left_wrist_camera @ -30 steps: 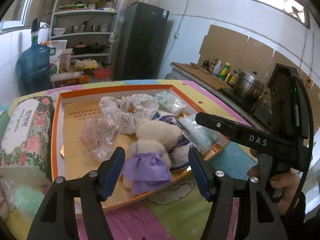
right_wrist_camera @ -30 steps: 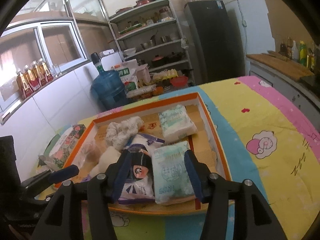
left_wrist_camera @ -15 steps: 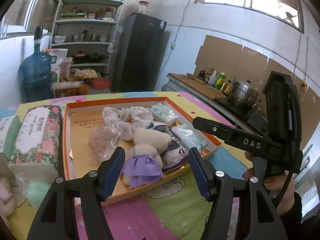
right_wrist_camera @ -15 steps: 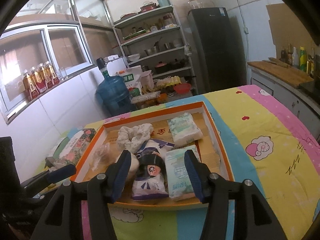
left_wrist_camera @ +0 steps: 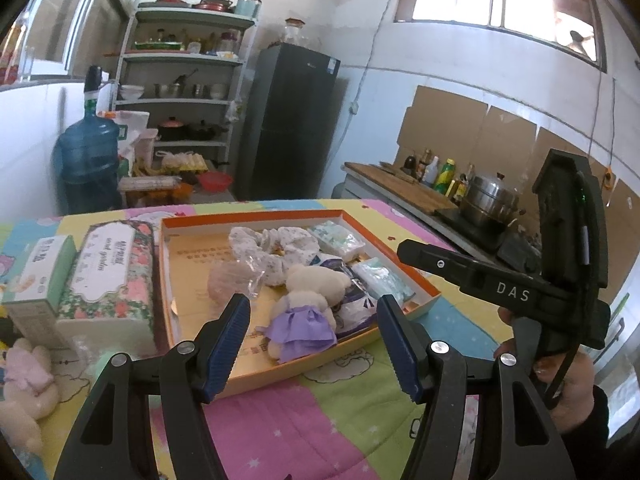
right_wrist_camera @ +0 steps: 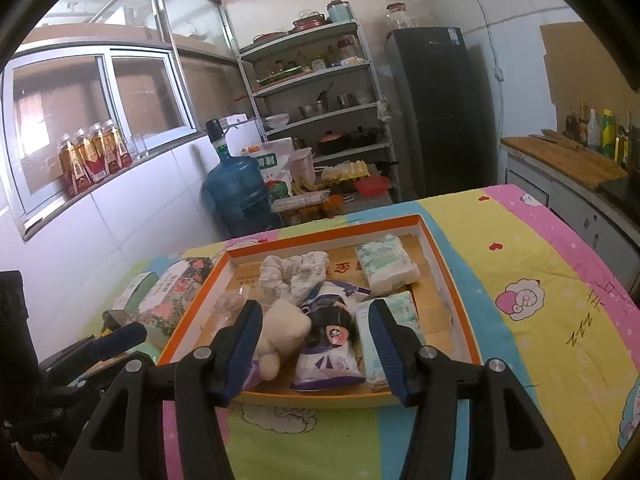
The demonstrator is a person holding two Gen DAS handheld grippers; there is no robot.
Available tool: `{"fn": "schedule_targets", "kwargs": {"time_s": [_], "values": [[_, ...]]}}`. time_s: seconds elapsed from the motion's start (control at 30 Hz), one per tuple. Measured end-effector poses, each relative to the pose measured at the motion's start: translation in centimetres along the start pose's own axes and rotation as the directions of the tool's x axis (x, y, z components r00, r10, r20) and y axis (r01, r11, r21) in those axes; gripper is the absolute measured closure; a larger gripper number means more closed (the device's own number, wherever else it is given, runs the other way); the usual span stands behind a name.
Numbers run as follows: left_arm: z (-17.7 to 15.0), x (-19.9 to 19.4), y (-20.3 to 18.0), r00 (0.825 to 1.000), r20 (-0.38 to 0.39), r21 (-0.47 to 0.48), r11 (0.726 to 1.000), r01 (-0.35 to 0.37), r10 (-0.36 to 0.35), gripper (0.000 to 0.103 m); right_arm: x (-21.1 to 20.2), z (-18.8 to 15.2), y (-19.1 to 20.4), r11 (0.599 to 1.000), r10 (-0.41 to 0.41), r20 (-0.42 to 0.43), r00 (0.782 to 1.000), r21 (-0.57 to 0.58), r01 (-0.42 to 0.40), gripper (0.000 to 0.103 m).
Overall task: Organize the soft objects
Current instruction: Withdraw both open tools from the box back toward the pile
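Soft cream teddy bear in a purple dress (left_wrist_camera: 302, 316) lies in the shallow orange-rimmed cardboard tray (left_wrist_camera: 400, 276), among a floral scrunchie (left_wrist_camera: 276, 246), tissue packs (right_wrist_camera: 386, 266) and a printed pouch (right_wrist_camera: 330, 344). Floral tissue box (left_wrist_camera: 110, 280) stands beside the tray. Left gripper (left_wrist_camera: 314, 342) and right gripper (right_wrist_camera: 316, 350) hover wide open, empty, short of the bear.

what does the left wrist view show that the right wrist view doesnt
Only the left wrist view shows the steel pot on the counter, the pink plush toy lying outside the tray, and the teddy's purple dress.

Only the right wrist view shows the bottles on the window sill and the sheep print on the tablecloth.

Both show the orange tray holding the teddy, the floral cloth and tissue packs, plus the water jug, shelves and fridge. Both grippers are open and empty.
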State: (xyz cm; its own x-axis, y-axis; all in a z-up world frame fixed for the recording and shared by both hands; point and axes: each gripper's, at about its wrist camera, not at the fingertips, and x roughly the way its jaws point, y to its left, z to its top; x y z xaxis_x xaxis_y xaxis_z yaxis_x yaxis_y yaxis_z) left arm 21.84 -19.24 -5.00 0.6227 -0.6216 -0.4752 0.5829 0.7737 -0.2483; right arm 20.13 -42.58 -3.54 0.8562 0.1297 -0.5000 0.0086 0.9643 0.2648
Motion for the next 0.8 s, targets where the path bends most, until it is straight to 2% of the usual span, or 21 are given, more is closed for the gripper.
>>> {"fn": "schedule_targets", "kwargs": {"time_s": [0.37,0.8], "values": [[-0.7,-3.6,1.7,0.998,0.053,-0.013,0.999,-0.044,0.044,0.036,-1.0,-0.4,3.7,0.998,0.017,0.007,1.0,-0.061,-0.016,0.048],[-1.9,-7.5,5.3,0.988,0.092,-0.064,0.991,-0.118,0.124,0.036,0.0,-1.0,9.5,0.988,0.075,-0.013,0.997,-0.134,-0.076,0.048]]}}
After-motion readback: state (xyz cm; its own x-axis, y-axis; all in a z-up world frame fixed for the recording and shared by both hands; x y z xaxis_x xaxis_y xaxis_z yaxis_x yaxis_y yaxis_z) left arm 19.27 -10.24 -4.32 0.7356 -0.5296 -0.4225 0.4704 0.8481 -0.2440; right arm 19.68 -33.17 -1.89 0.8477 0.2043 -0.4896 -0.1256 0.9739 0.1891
